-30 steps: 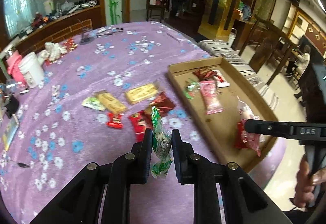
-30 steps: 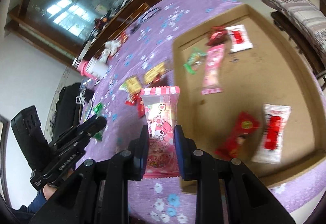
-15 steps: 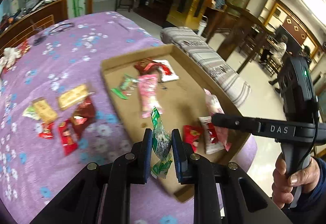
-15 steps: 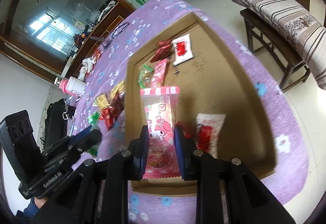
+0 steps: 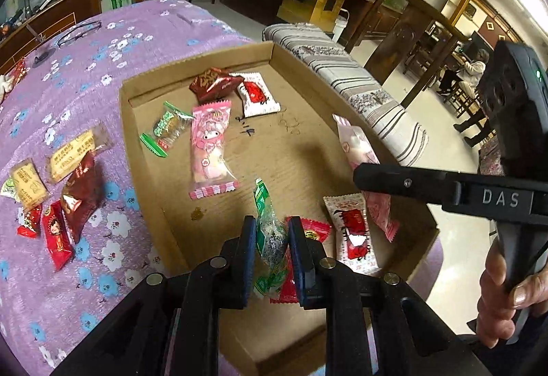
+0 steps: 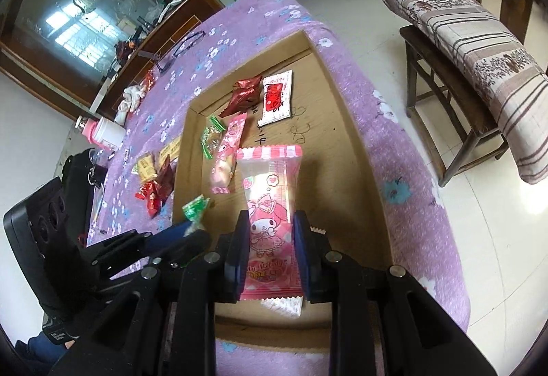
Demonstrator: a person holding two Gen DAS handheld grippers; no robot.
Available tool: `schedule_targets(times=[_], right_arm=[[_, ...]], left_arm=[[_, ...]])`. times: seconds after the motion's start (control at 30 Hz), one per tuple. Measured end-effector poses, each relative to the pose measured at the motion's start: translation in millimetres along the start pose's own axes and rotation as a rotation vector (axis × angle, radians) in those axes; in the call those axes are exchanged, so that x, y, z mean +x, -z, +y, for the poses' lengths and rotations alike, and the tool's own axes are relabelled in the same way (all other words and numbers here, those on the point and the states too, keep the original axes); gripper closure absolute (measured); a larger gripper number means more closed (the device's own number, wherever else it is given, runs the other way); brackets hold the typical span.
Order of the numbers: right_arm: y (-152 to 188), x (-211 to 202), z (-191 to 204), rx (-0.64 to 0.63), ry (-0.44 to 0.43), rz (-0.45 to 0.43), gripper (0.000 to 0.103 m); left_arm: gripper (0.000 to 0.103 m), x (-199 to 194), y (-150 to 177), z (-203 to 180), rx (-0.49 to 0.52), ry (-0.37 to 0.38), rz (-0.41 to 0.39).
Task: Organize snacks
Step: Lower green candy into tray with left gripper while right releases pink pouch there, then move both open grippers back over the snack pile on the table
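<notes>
My left gripper (image 5: 272,232) is shut on a green candy packet (image 5: 269,232) and holds it above the near end of the cardboard tray (image 5: 126,109). My right gripper (image 6: 269,222) is shut on a pink My Melody snack packet (image 6: 270,204) above the same tray (image 6: 342,109). The right gripper also shows in the left wrist view (image 5: 363,174), with the pink packet (image 5: 356,146) hanging from it. The tray holds several packets, among them a pink one (image 5: 209,150), a green one (image 5: 167,129) and a white-red one (image 5: 349,232).
Loose snacks lie on the purple flowered cloth left of the tray: yellow bars (image 5: 70,150), red packets (image 5: 56,234) and a dark red one (image 5: 82,191). Glasses (image 5: 78,32) lie farther back. A striped cushioned bench (image 6: 479,44) stands beyond the table's right edge.
Both grippers have moved from over the cloth to over the tray, each still holding its packet. The tray now fills the middle of both views.
</notes>
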State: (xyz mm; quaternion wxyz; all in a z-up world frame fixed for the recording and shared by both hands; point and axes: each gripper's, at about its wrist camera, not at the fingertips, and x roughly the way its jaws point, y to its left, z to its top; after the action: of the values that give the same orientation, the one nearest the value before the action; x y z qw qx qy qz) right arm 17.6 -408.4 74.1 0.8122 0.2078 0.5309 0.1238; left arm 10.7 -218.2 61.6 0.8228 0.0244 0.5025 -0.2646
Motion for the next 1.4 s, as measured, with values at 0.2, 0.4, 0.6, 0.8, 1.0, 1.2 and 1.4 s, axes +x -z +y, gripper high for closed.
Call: schedule_targets(times=[0.2, 0.4, 0.6, 0.8, 1.0, 1.2, 1.4], right_arm=[[-8.4, 13.6, 1.2, -0.023, 0.007, 0.016, 0.079], [-12.5, 26.1, 2.8, -0.033, 0.017, 0.033, 0.079], [-14.7, 27.8, 8.4, -0.043, 0.029, 0.027, 0.079], [-15.7, 20.0, 5.7, -0.014, 0.05, -0.005, 0.079], [-12.2, 6.8, 7.8, 0.008, 0.066, -0.047, 0.079], [-6.1, -0.1, 18.3, 0.02, 0.069, -0.067, 0.079], [-0.7, 5.9, 40.9, 0.007, 0.055, -0.065, 0.079]], left_arm=[[0.085, 7.5, 0.4, 0.9, 0.017, -0.039, 0.01], [0.085, 11.7, 3.3, -0.5, 0.044, -0.049, 0.023], [0.085, 10.7, 3.4, 1.7, 0.046, -0.04, 0.022], [0.068, 6.2, 4.3, -0.1, 0.065, -0.027, 0.015], [0.064, -8.1, 5.2, 2.5, 0.066, -0.008, -0.024], [0.064, -27.2, 9.8, 13.0, 0.057, 0.0, -0.062], [0.064, -48.1, 21.2, 35.3, 0.028, -0.014, -0.084]])
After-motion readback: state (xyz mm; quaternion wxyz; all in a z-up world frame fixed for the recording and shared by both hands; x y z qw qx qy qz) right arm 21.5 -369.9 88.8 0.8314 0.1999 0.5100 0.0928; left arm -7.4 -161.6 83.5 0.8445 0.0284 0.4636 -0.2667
